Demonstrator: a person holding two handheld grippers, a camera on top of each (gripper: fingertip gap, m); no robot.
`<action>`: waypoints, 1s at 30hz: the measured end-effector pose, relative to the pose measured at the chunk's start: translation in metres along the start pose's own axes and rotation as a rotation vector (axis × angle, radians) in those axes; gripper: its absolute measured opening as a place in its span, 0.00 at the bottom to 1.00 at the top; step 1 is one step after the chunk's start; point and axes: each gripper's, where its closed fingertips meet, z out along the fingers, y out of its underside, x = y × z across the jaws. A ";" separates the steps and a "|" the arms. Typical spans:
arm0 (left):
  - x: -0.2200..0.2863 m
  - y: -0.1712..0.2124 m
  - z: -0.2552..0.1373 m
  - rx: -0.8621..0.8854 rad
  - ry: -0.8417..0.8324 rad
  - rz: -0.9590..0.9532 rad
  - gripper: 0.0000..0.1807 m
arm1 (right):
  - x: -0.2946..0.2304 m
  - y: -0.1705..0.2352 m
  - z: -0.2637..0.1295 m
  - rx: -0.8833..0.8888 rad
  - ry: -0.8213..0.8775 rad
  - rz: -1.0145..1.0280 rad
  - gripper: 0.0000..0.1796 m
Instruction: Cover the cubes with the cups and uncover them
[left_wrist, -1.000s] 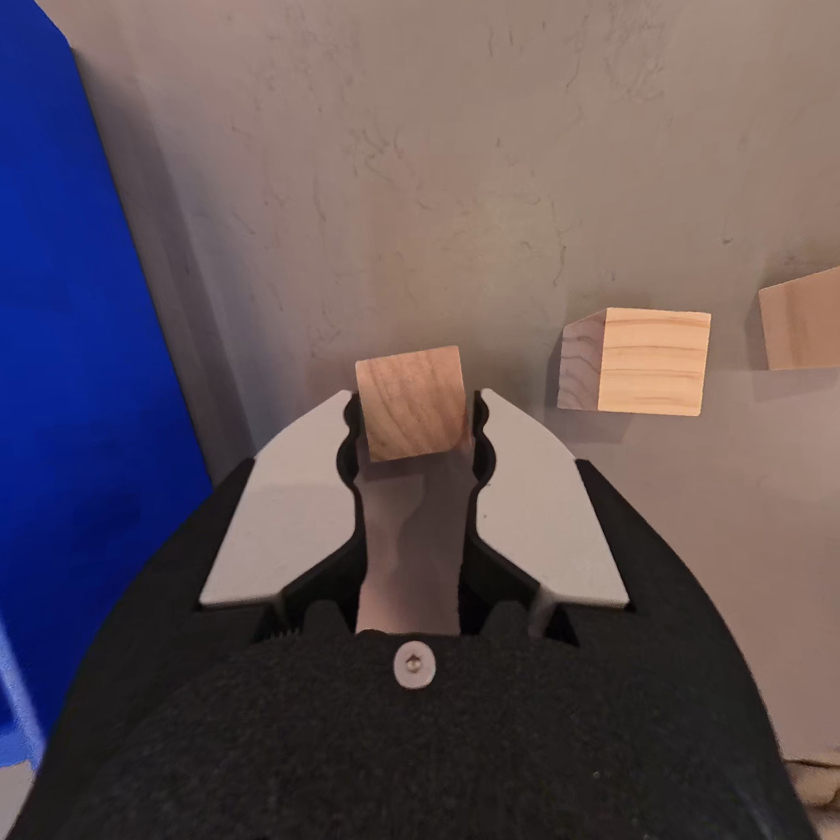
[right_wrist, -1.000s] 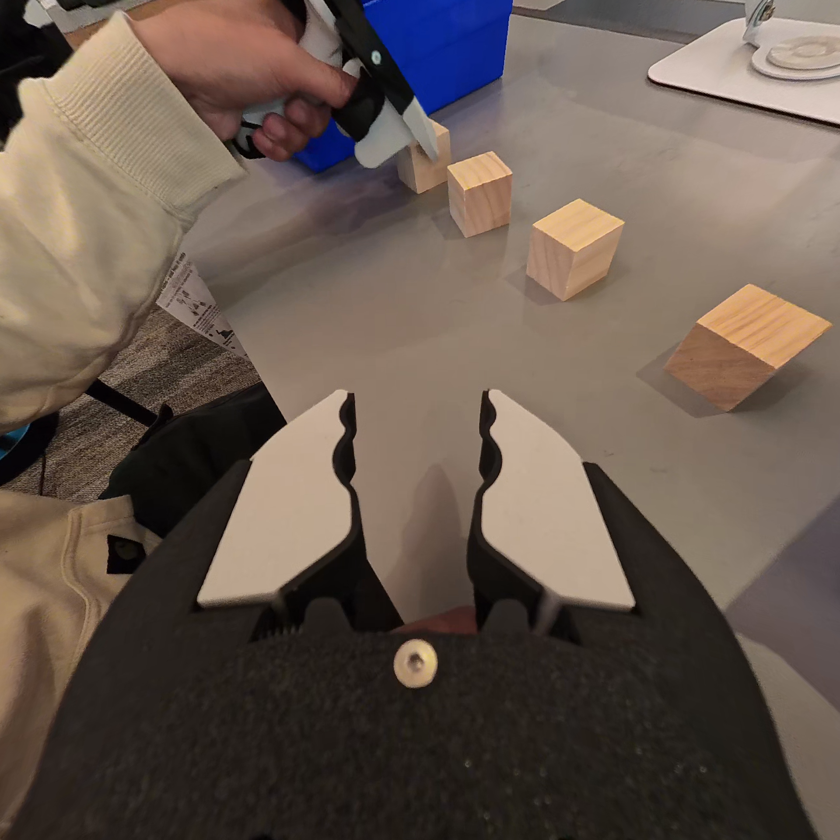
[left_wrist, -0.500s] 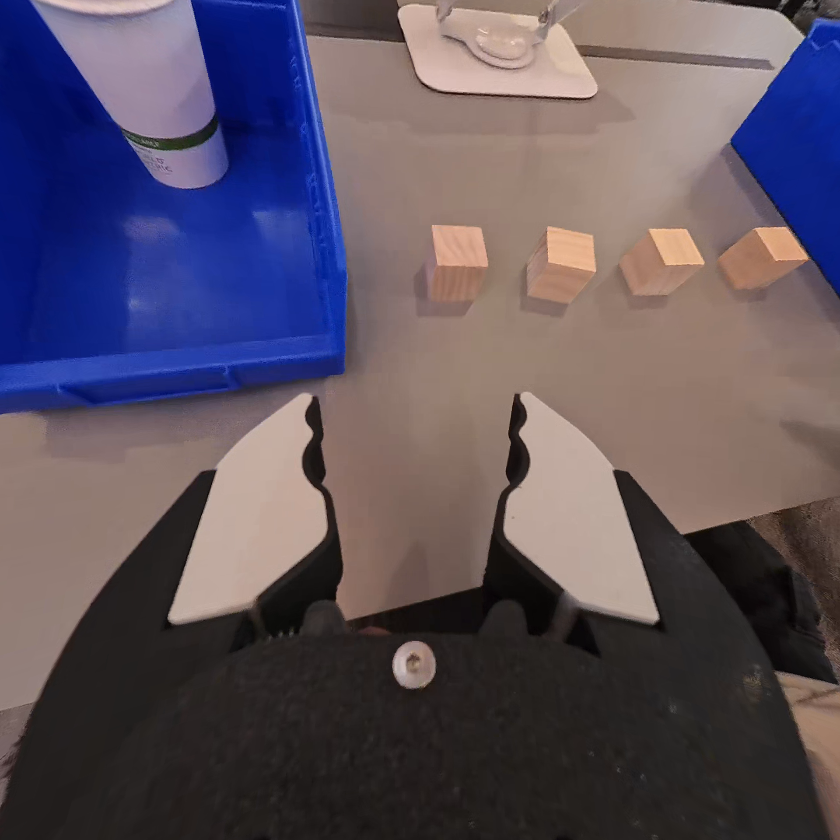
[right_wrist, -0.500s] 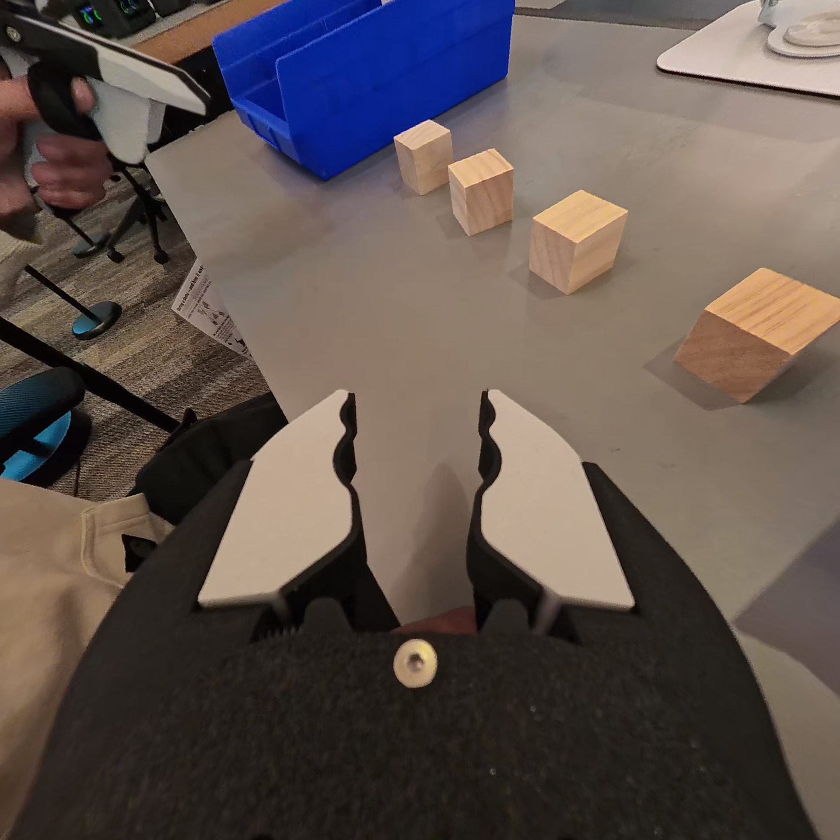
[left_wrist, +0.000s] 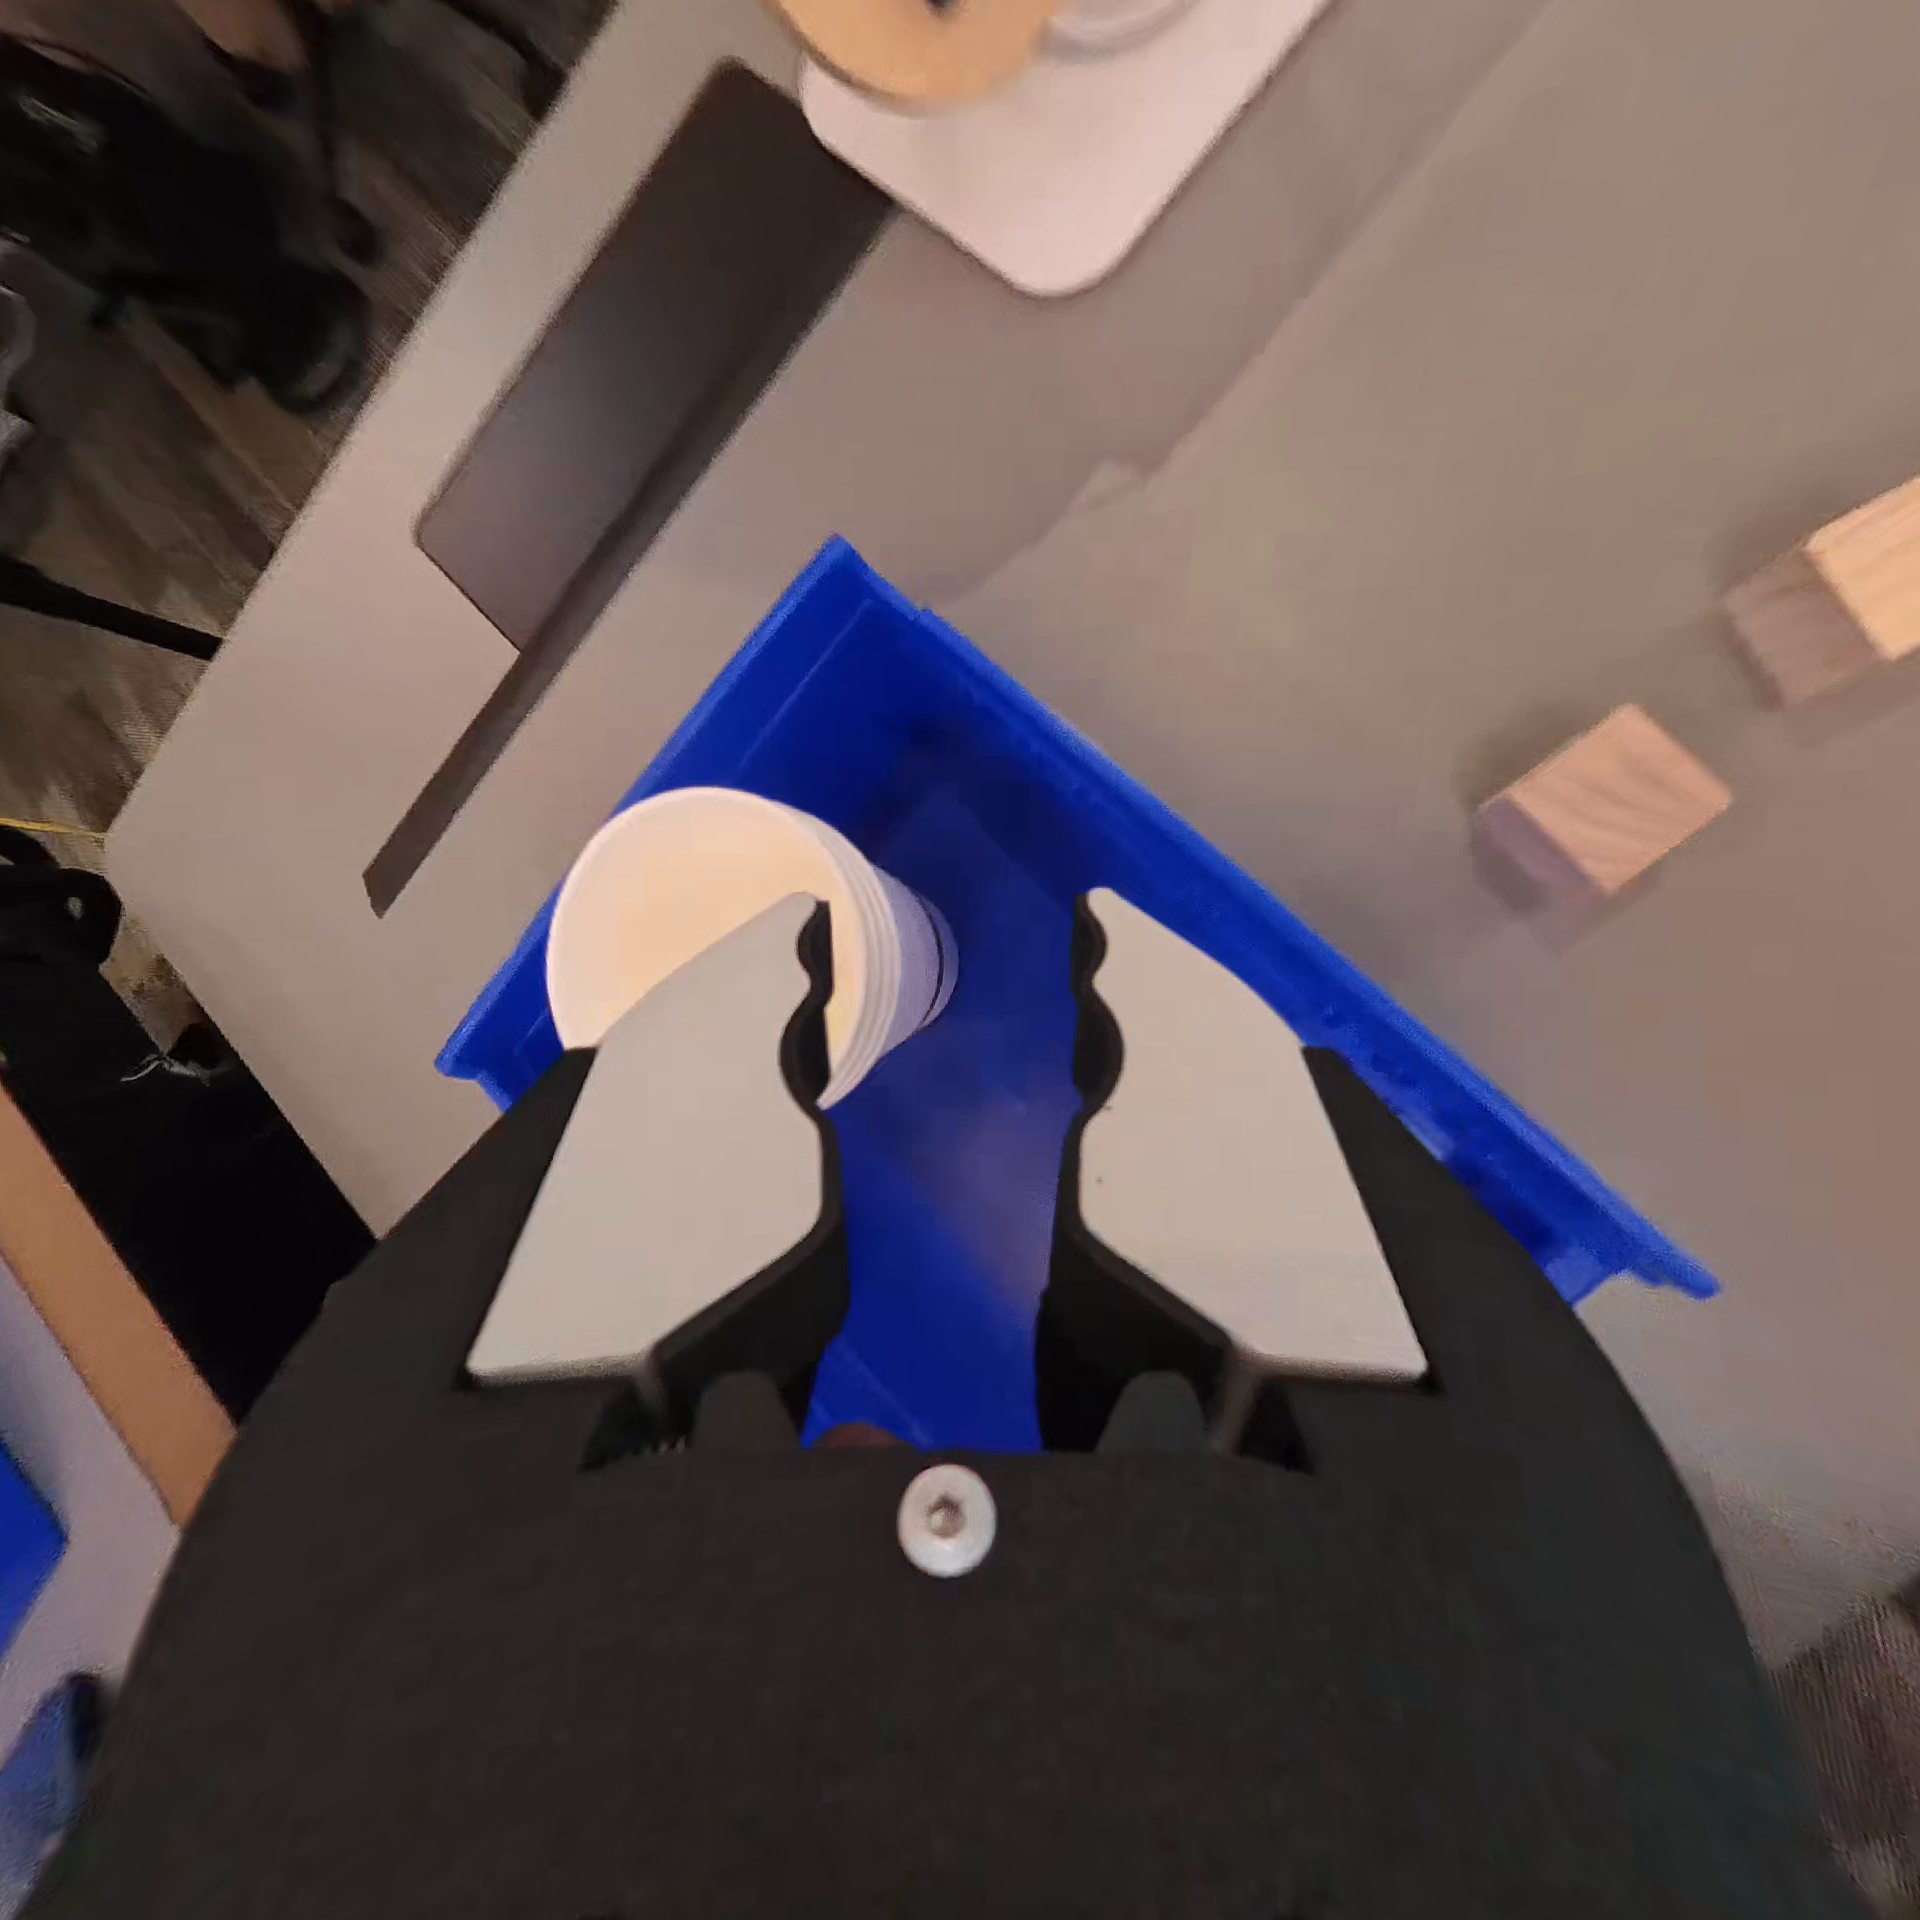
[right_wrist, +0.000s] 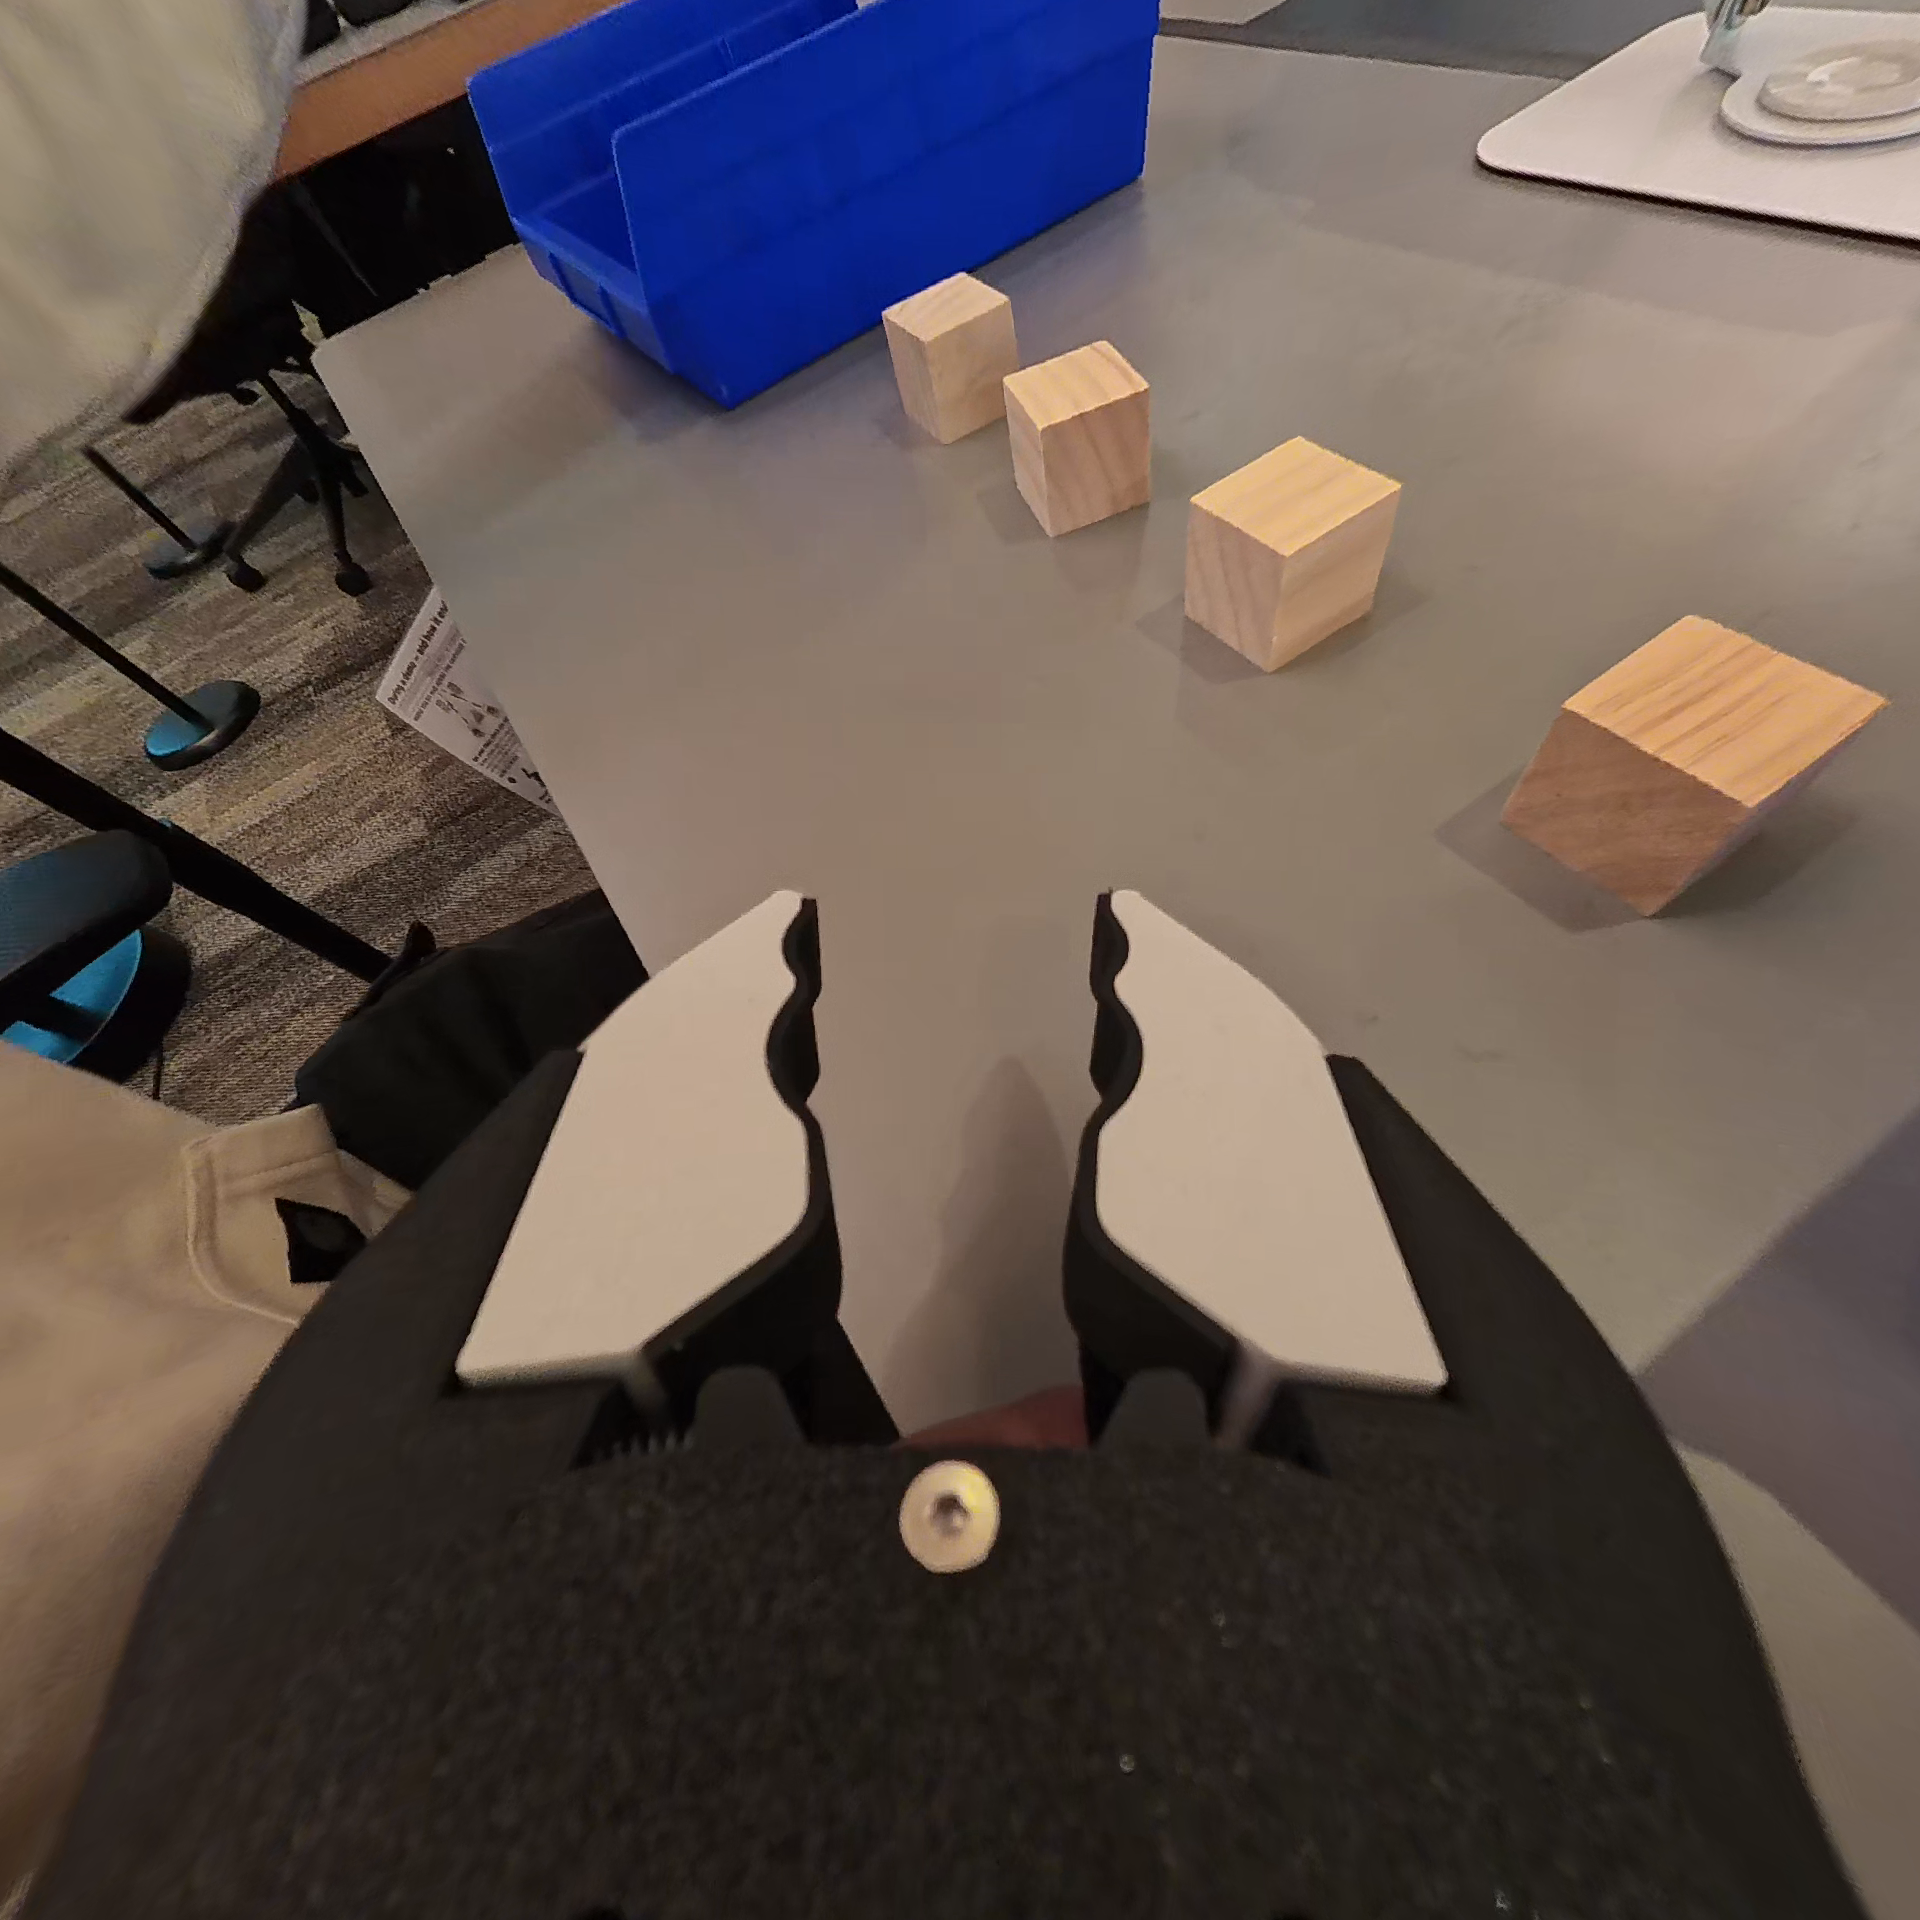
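Several wooden cubes stand in a row on the grey table (right_wrist: 831, 675): the far one (right_wrist: 951, 353), a second (right_wrist: 1081, 436), a third (right_wrist: 1288, 551) and the nearest, tilted one (right_wrist: 1683, 758). Two of them show blurred in the left wrist view (left_wrist: 1605, 800) (left_wrist: 1839, 603). A stack of white paper cups (left_wrist: 717, 914) stands upside down in the blue bin (left_wrist: 1143, 862). My left gripper (left_wrist: 951, 914) is open and empty, high above the bin, its left finger in front of the cups. My right gripper (right_wrist: 956, 914) is open and empty, low over the table's front.
A white mat (right_wrist: 1704, 156) with a round object lies at the table's far side; it also shows in the left wrist view (left_wrist: 1049, 156). The table's left edge drops to carpet with chair legs (right_wrist: 301, 488) and a printed sheet (right_wrist: 468, 707). A cream sleeve (right_wrist: 114, 1299) is at lower left.
My left gripper let go of the far cube, rose, and swung left over the blue bin to the cup stack. My right gripper has barely moved.
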 end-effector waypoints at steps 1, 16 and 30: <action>-0.004 0.004 0.005 -0.056 0.020 0.024 0.22 | -0.001 0.002 0.001 -0.004 -0.003 0.002 0.28; -0.027 0.046 0.031 -0.292 0.103 0.051 0.04 | 0.003 0.012 0.006 -0.029 -0.003 0.023 0.28; -0.029 0.034 0.018 -0.304 0.096 0.085 0.02 | 0.002 0.012 0.006 -0.034 -0.005 0.020 0.27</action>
